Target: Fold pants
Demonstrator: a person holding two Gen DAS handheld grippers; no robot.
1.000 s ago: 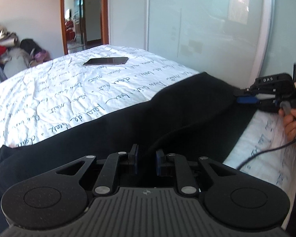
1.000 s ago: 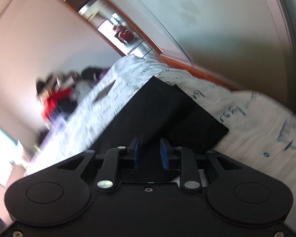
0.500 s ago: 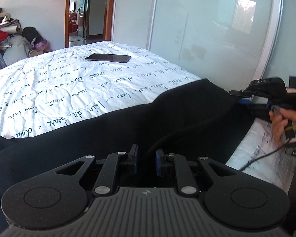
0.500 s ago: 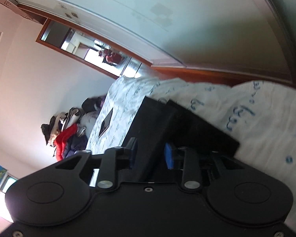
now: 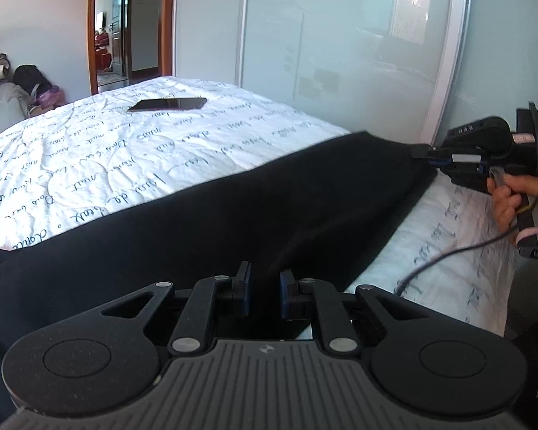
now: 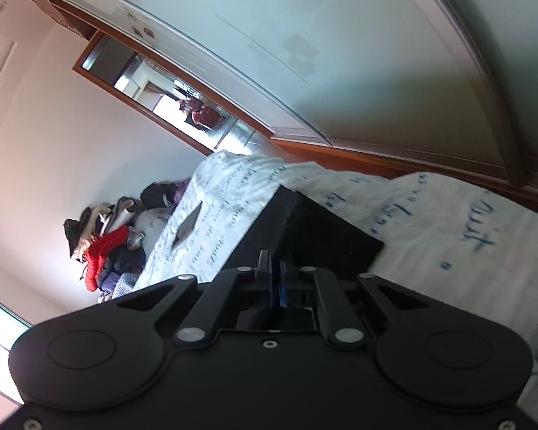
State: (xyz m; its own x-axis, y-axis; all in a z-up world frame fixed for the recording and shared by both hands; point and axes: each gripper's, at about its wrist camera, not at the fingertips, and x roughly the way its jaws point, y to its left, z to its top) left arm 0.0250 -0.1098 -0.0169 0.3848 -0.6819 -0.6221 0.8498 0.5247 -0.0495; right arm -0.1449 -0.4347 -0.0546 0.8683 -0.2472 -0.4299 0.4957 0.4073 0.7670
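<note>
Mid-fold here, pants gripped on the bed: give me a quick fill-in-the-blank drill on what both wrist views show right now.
1. The pants spread across the bed are ____ in colour.
2. The flat dark thing lying on the bed beyond the pants is a ____.
3. The right tool is shut on the ____ of the pants.
4. The bedspread is white with blue ____ printed on it.

Missing words: black; phone; corner; handwriting

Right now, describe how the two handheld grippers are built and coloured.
Both are matte black with round side discs, silver pivot screws and blue finger pads. The left gripper has a grey ribbed top plate. The right gripper trails a thin dark cable, with pink tape on its grip.
</note>
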